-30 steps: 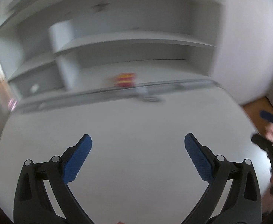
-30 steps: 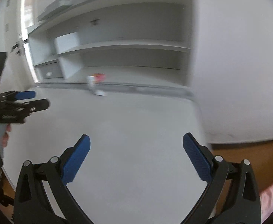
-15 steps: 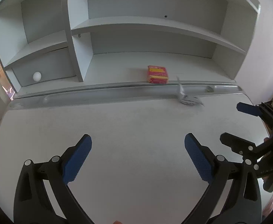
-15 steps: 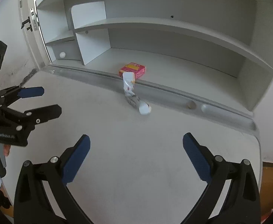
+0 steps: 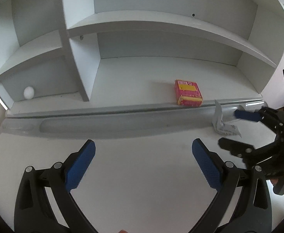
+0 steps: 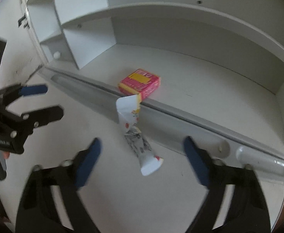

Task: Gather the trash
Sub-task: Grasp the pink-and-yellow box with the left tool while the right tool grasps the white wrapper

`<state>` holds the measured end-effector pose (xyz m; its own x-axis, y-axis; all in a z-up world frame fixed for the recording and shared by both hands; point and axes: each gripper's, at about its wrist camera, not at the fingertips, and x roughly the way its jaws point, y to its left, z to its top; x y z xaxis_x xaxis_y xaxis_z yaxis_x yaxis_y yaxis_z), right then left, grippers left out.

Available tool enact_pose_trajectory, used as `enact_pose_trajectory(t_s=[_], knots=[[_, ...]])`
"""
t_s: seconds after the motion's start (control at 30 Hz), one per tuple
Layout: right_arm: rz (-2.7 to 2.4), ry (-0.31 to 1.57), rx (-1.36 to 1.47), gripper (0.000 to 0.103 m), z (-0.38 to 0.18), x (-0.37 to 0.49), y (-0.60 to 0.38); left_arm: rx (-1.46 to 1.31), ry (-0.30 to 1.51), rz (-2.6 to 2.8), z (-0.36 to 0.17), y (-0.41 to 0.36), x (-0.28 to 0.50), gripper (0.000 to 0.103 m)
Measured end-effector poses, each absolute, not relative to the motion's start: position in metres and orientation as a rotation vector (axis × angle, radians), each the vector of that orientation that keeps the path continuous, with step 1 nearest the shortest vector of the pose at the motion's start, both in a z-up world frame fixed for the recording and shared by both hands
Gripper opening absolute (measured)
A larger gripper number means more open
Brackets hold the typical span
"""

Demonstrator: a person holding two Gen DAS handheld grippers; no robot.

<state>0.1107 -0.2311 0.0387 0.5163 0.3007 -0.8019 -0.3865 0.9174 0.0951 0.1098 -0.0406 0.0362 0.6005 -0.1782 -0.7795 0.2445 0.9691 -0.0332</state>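
Observation:
A torn white wrapper (image 6: 131, 114) lies on the white desk (image 6: 161, 203), its upper end leaning on the grey rail at the desk's back. My right gripper (image 6: 142, 143) hangs just over it with the jaws closing; the wrapper lies between the blue pads, which stand clear of it. A red and yellow box (image 6: 140, 84) rests flat on the lowest shelf just behind the rail. In the left wrist view the wrapper (image 5: 222, 123) and the box (image 5: 188, 93) are at the right, with the right gripper (image 5: 231, 129) around the wrapper. My left gripper (image 5: 143, 147) is open over bare desk.
A white shelf unit (image 5: 161, 25) rises behind the desk, with an upright divider (image 5: 78, 44) at the left. A small white ball (image 5: 28, 92) sits in the low left compartment. The grey rail (image 5: 103, 124) runs across the desk's back. My left gripper (image 6: 50, 101) shows at the left.
Both grippers have moved in toward the shelf unit. The right one has dropped over the wrapper and its jaws have narrowed. The left jaws stay as wide as before.

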Motion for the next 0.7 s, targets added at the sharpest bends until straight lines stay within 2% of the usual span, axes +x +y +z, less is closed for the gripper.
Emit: enact_pose_trajectory(t_s=[0.1, 0.13, 0.17, 0.2, 0.23, 0.7], knots=[[0.390, 0.921, -0.185, 0.058, 0.035, 0.112, -0.219, 0.083, 0.901, -0.249, 0.032, -0.046, 0.121, 0.097], [0.391, 0.908, -0.201, 0.045, 0.036, 0.110, -0.216, 0.083, 0.905, -0.250, 0.030, -0.049, 0.125, 0.097], [0.394, 0.904, -0.198, 0.027, 0.036, 0.109, -0.216, 0.083, 0.906, -0.252, 0.029, -0.051, 0.126, 0.097], [0.377, 0.899, -0.222, 0.027, 0.037, 0.107, -0.215, 0.082, 0.905, -0.249, 0.028, -0.055, 0.129, 0.097], [0.379, 0.905, -0.240, 0.020, 0.037, 0.105, -0.215, 0.078, 0.906, -0.248, 0.027, -0.058, 0.130, 0.097], [0.310, 0.894, -0.131, 0.018, 0.032, 0.096, -0.275, 0.070, 0.899, -0.269, 0.015, -0.123, 0.175, 0.096]])
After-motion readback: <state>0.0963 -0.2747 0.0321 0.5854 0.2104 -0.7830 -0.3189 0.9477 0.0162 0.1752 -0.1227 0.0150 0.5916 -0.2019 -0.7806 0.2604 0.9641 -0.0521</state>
